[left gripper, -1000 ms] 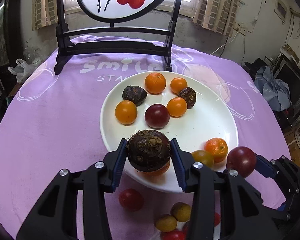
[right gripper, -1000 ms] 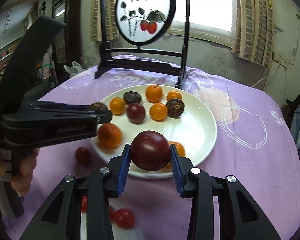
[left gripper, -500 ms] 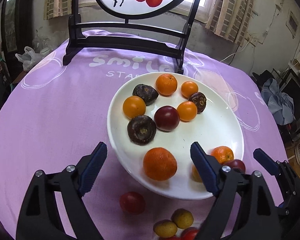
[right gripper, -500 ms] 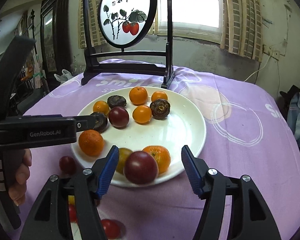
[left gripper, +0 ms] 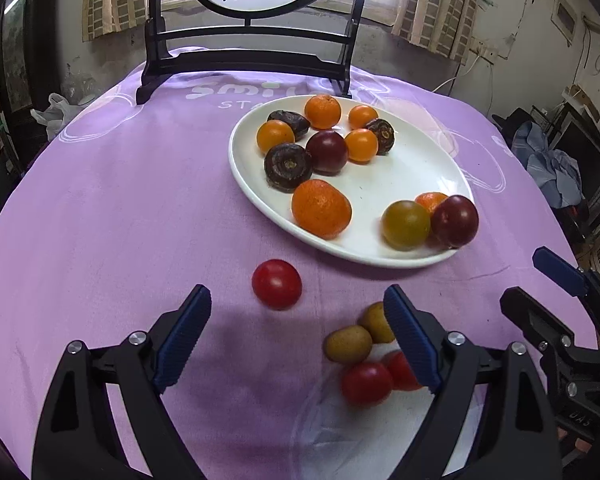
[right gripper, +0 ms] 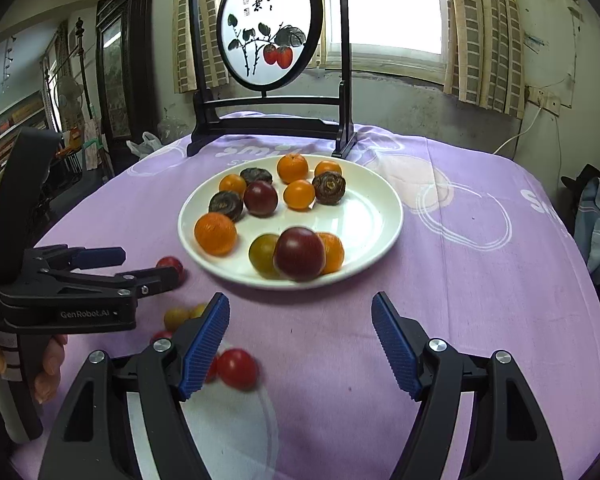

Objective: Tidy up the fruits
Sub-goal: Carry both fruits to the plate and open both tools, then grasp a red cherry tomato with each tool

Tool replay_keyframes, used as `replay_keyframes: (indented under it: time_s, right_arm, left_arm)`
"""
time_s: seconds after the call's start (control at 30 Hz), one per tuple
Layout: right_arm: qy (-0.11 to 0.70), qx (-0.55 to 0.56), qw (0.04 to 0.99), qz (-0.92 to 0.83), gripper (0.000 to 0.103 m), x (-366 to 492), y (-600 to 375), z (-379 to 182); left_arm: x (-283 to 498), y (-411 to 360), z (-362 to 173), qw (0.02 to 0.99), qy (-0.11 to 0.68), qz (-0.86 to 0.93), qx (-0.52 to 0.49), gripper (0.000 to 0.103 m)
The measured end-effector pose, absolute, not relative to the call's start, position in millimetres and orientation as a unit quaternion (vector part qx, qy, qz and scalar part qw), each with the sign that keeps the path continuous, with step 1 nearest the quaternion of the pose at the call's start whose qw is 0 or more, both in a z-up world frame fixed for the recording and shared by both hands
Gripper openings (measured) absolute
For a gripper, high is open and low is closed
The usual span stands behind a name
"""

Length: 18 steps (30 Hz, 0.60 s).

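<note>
A white plate on the purple cloth holds several oranges, dark brown fruits and dark red plums. The dark brown fruit I held lies at its left side. The dark red plum lies at its near rim beside a greenish fruit. My left gripper is open and empty, just short of a red tomato on the cloth. My right gripper is open and empty in front of the plate. Two yellow fruits and two red tomatoes lie between the grippers.
A black-framed round painted screen stands at the table's far side behind the plate. The left gripper's body and the hand holding it fill the left of the right wrist view. Clutter lies off the table's right edge.
Both grippers opened and let go: the dark brown fruit and the dark red plum now lie on the plate. Both grippers then drew back toward the near table edge.
</note>
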State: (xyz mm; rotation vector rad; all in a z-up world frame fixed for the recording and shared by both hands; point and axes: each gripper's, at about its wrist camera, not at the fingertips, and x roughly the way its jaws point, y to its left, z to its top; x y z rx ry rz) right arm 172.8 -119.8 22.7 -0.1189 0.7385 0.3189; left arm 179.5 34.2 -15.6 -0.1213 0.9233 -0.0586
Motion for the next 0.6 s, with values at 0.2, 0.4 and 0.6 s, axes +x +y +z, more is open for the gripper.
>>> replay_keyframes:
  time_s: [0.2, 0.4, 0.6]
  right_arm:
    - [0.387, -0.092, 0.898, 0.187, 0.074, 150.9, -114.8, 8.2]
    - [0.387, -0.118, 0.893, 0.196, 0.074, 143.9, -100.7, 3.4]
    - [0.400, -0.084, 0.894, 0.186, 0.070, 152.0, -113.7, 5.9]
  left_arm:
    - [155.0, 43.4, -22.0, 0.886, 0.454, -0.051, -0.079, 0.086]
    - [150.8, 45.4, -35.6, 0.883, 0.464, -0.046, -0.055, 0.086]
    - [146.1, 46.7, -30.2, 0.885, 0.456, -0.060, -0.065, 0.090]
